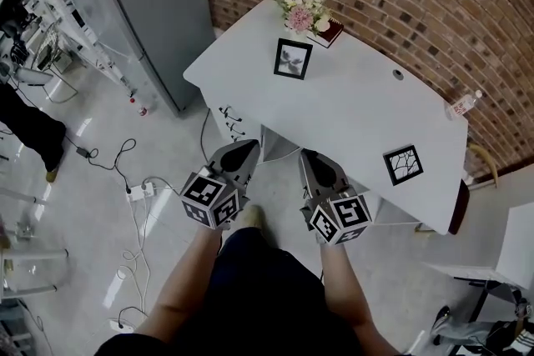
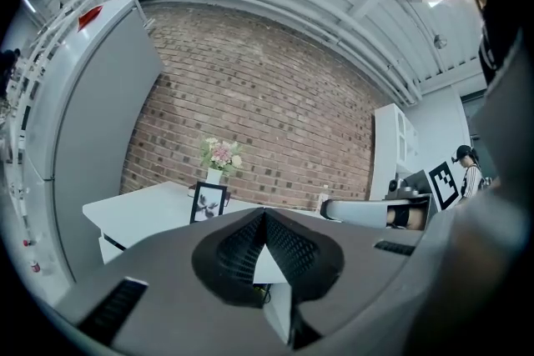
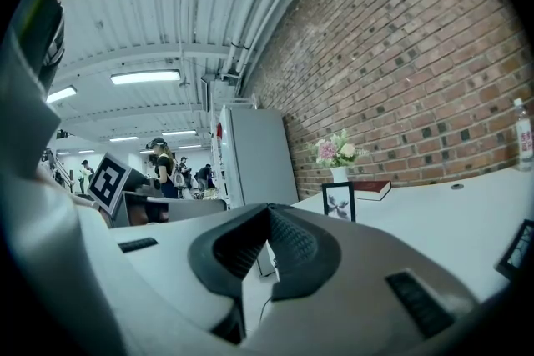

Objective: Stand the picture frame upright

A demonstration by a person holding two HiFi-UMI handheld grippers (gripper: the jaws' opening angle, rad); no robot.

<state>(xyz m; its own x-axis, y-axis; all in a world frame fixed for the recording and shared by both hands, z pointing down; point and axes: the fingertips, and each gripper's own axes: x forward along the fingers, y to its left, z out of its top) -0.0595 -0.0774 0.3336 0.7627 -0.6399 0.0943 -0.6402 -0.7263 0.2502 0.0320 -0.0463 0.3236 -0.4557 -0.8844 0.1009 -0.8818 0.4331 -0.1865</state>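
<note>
Nearest to me, the left gripper (image 1: 248, 147) and the right gripper (image 1: 310, 157) hang side by side just short of the tabletop's (image 1: 350, 108) near edge, both with jaws pressed together on nothing. One picture frame (image 1: 293, 58) already stands upright near the far left corner, in front of the flowers (image 1: 304, 11) and a book (image 1: 331, 32). A second picture frame (image 1: 403, 165) seems to lie flat by the near edge toward the right corner, well apart from both grippers. The job looks barely begun: reaching, gripping and raising that flat frame all remain.
</note>
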